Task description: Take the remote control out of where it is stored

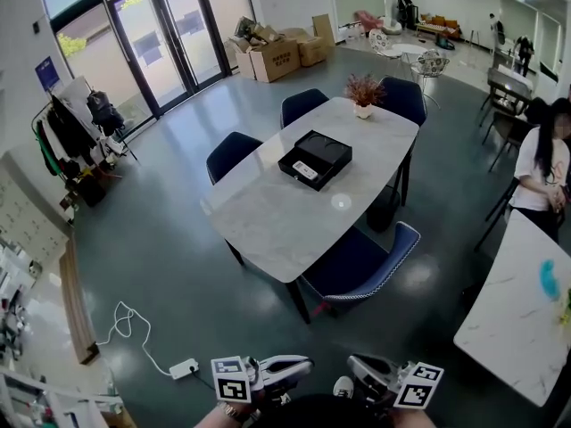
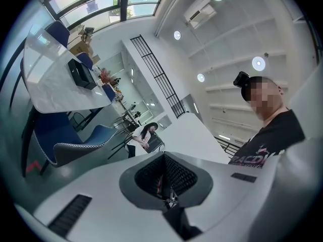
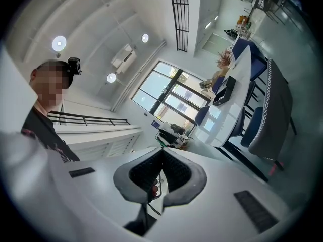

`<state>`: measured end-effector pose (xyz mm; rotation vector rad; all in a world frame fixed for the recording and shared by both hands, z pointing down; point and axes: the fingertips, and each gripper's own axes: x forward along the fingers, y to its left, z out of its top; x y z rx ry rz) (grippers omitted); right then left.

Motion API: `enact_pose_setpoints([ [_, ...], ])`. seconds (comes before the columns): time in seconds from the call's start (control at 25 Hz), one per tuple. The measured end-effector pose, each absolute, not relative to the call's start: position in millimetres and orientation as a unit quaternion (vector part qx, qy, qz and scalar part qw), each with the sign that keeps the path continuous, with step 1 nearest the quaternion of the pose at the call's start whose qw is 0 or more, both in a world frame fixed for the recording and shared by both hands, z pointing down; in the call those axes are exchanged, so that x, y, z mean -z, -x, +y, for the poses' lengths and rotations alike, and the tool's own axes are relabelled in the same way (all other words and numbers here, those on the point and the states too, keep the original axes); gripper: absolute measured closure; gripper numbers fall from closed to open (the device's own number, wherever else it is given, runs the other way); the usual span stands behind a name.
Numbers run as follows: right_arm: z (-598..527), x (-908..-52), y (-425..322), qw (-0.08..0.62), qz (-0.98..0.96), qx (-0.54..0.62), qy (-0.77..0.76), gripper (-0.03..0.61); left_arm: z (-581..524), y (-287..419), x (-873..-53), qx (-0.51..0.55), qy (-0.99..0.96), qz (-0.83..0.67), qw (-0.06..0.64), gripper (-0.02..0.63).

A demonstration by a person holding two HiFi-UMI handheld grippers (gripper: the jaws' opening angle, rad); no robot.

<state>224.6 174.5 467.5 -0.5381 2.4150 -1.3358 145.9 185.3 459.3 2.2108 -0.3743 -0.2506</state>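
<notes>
A white remote control [image 1: 304,170] lies in an open black box [image 1: 315,159] on the marble table [image 1: 285,221], far ahead of me across the floor. Both grippers are held low and close to my body, well short of the table. At the bottom edge of the head view, my left gripper [image 1: 299,365] and right gripper [image 1: 359,366] point toward each other. Each gripper's own view looks up at the ceiling: the left gripper [image 2: 164,158] and right gripper [image 3: 162,153] have their jaws closed together on nothing. The black box [image 2: 81,73] shows small in the left gripper view.
Blue chairs [image 1: 361,261] stand around the table, and a potted plant [image 1: 363,92] sits at its far end. A person [image 1: 544,163] stands at the right beside a second white table [image 1: 522,319]. A power strip [image 1: 183,368] with its cord lies on the floor.
</notes>
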Motion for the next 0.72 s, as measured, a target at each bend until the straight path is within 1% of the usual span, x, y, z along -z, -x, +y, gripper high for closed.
enact_pose_setpoints([
  [0.2,167.1,-466.6,-246.7,0.171,0.844,0.474,0.184,0.568,178.1,-167.1,-458.6,0.093,-0.882,-0.157,0.434,0.607],
  [0.4,162.5,-470.7,-260.1,0.160,0.844,0.481,0.173,0.568,174.9,-183.6,-459.4,0.095,-0.881,-0.165,0.433,0.607],
  [0.72,148.3,-467.1,-252.2,0.155,0.849,0.480,0.157,0.568,163.8,-174.8,-455.8,0.102,-0.879,-0.191,0.425,0.607],
])
